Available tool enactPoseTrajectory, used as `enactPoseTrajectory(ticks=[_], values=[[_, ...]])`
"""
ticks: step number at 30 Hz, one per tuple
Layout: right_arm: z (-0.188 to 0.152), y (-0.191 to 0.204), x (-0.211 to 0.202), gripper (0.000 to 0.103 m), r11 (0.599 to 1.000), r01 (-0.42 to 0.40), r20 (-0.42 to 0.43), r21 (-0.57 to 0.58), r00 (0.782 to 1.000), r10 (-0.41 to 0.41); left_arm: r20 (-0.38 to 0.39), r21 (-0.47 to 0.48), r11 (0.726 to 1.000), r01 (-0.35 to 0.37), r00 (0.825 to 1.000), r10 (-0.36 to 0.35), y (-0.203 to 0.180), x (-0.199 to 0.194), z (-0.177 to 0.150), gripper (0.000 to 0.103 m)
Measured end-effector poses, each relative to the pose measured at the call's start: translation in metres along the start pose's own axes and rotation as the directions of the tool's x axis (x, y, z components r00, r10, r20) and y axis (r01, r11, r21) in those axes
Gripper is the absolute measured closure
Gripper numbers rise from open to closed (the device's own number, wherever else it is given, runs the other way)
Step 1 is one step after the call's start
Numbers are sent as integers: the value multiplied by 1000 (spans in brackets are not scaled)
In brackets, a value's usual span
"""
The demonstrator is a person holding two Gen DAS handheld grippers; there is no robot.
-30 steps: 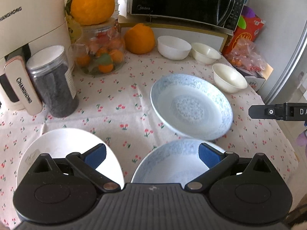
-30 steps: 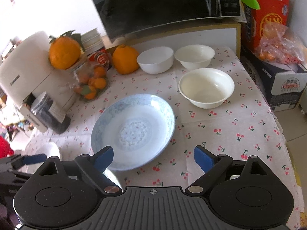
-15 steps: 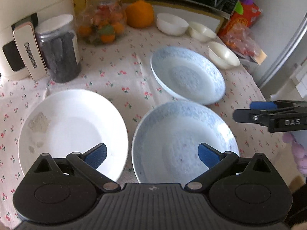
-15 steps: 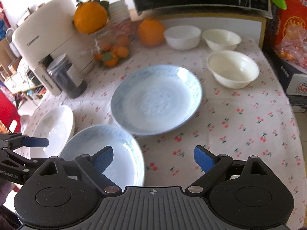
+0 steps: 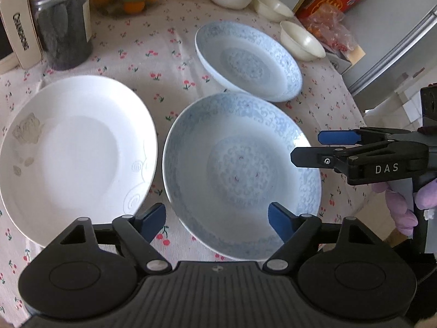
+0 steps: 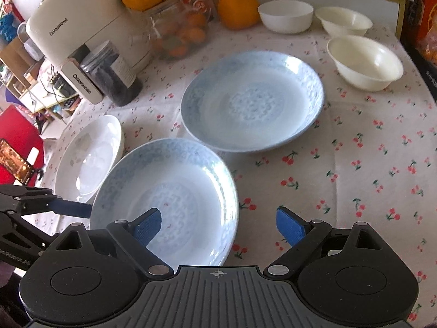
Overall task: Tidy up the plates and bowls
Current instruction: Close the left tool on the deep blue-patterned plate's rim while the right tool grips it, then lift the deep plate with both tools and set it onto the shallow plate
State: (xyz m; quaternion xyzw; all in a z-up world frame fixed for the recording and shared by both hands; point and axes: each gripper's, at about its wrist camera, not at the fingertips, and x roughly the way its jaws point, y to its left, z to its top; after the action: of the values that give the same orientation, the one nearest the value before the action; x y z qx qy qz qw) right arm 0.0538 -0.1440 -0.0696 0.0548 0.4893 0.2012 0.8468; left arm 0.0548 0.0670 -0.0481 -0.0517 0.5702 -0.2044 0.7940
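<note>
1. Left wrist view: my left gripper (image 5: 217,216) has its blue pads spread wide and holds nothing. It hangs over the near edge of the near blue plate (image 5: 241,169), with one pad off the plate's left rim and the other above its right inner slope.
2. Just to the left of that plate lies the white plate (image 5: 73,147), rims close together. A grey smudge marks its left side.
3. Behind them sits the far blue plate (image 5: 247,60), its near rim close to the near blue plate's far rim.
4. Three white bowls (image 5: 301,41) line the far right of the cherry tablecloth (image 5: 131,46). A dark jar (image 5: 64,24) stands at the far left.
5. My right gripper (image 5: 311,147) comes in from the right, seen side-on, its tips over the near blue plate's right rim. From here I cannot tell its gap.
6. Right wrist view: my right gripper (image 6: 218,225) is wide open and empty. Its left pad is over the near blue plate (image 6: 166,191), its right pad over the bare tablecloth (image 6: 355,164).
7. The far blue plate (image 6: 252,101) lies beyond, with the white plate (image 6: 87,158) at the left.
8. The nearest white bowl (image 6: 364,63) sits at the far right, two more bowls behind it, beside an orange (image 6: 237,8).
9. My left gripper (image 6: 68,207) shows at the left edge, one blue tip just beside the near plate's left rim.
</note>
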Motion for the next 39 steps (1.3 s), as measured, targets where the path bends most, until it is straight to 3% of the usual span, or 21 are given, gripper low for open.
enactPoseTrajectory(ticks=[4,10,15,18,23,29,39], values=[[-1,0,5,10,1000,-15,-17,3,1000,15,-20,-21,1000,13,1000,-14,3,3,-3,31],[-4,0,10,12,999,-41,-30,19,999,42,-52,-50,999,14,999,-16,7,12,-6,49],[-6,1,12,16,999,-38,-23,22,999,38,-36,-59,998,8,999,-10,10,12,-7,58],[-7,0,14,29,999,-33,-24,29,999,34,-25,-66,998,4,1000,-6,12,11,-7,64],[-8,0,16,62,999,-30,-29,32,999,31,-18,-73,997,-6,1000,5,15,9,-8,75],[-7,-1,15,81,999,10,-30,31,1000,-9,-19,-53,998,-37,999,36,15,7,-10,82],[-8,-1,3,84,999,13,-34,40,999,-12,12,-24,999,-28,1000,28,14,-5,-7,82]])
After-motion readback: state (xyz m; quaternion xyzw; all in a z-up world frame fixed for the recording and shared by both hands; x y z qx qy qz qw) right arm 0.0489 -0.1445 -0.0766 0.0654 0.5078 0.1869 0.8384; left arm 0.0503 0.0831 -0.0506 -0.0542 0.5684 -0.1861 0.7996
